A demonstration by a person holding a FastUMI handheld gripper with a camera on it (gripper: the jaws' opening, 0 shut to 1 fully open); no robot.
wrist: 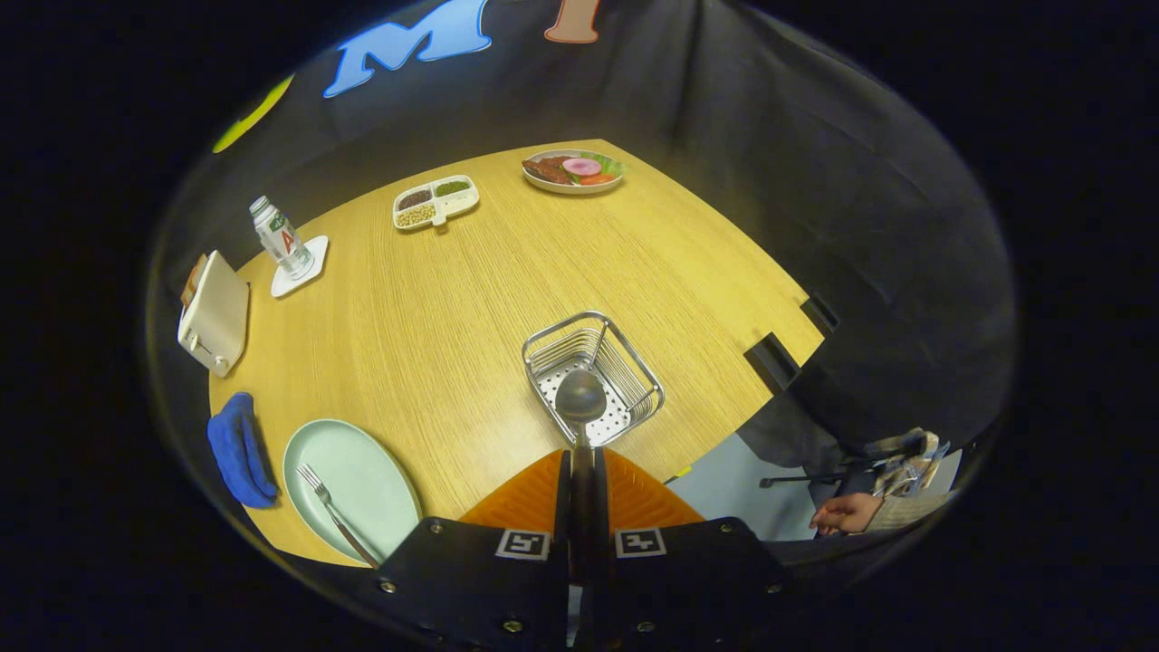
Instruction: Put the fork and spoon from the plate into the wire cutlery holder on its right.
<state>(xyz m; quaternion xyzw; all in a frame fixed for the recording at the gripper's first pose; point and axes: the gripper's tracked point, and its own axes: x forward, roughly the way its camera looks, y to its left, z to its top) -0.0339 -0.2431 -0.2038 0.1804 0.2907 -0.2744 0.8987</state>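
Above the wooden table (507, 272), my tongs (580, 462) are closed on the handle of the spoon (580, 398), both fingers pressing it from either side with no gap showing between them. The spoon points forward, its bowl just ahead of the fingertips and hanging over the near part of the wire cutlery holder (593, 376); whether the bowl touches the holder's perforated floor I cannot tell. The holder stands upright on the table, just beyond my fingers. To the left of my fingers, near the table's front edge, lies the pale green plate (349, 484), with the fork (333, 512) resting on it, tines away from me. A blue cloth (240, 448) lies just beside the plate on its far left. Farther off along the left side stand a cream toaster (215, 312) and a bottle (281, 237) on a white coaster (301, 265). At the far edge sit a divided snack tray (435, 201) and a plate of food (572, 170). To the right, beyond the table, a person's hand (845, 512) is visible.
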